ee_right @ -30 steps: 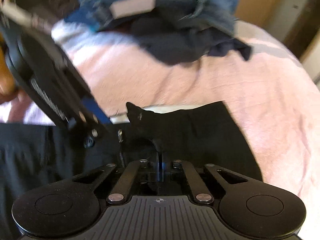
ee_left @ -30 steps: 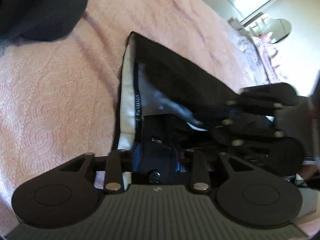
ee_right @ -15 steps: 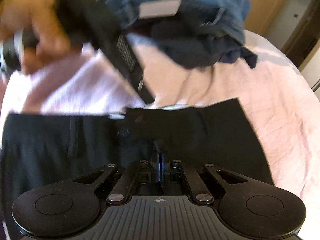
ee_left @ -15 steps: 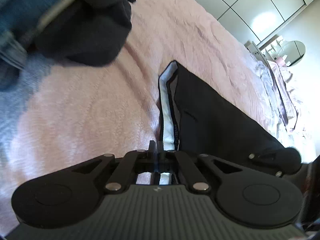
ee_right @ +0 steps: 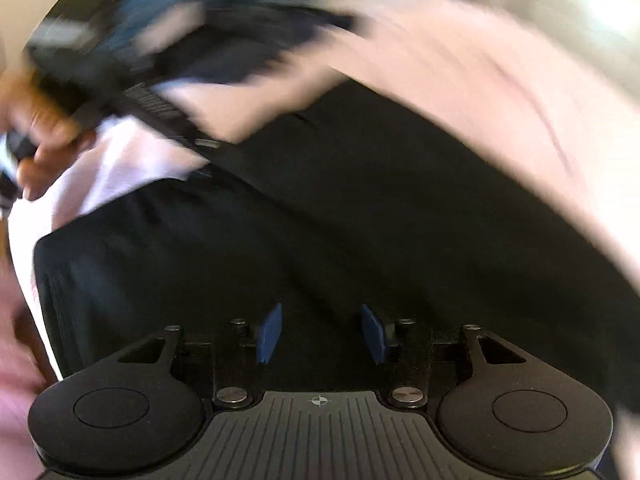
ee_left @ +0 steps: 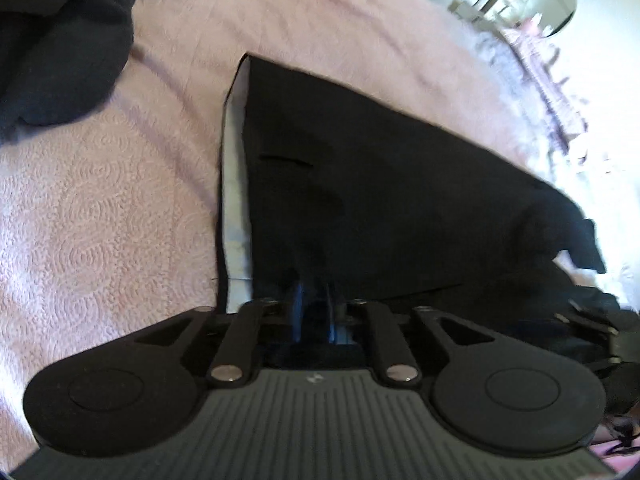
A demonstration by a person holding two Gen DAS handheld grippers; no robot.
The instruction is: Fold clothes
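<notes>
1. Bed [ee_left: 120, 208]: pink quilted cover with swirl texture; dark clothes pile [ee_left: 60, 48] sat at its far corner.
2. Black trousers [ee_left: 380, 184] lay flat on the bed, pale waistband lining showing; smooth woven cloth.
3. Right claw [ee_right: 320, 334] had let go since half a second before, jaws spread above the cloth; this fold looked set.
4. Left claw [ee_left: 316, 308] nearly closed on the trousers' near edge.
</notes>
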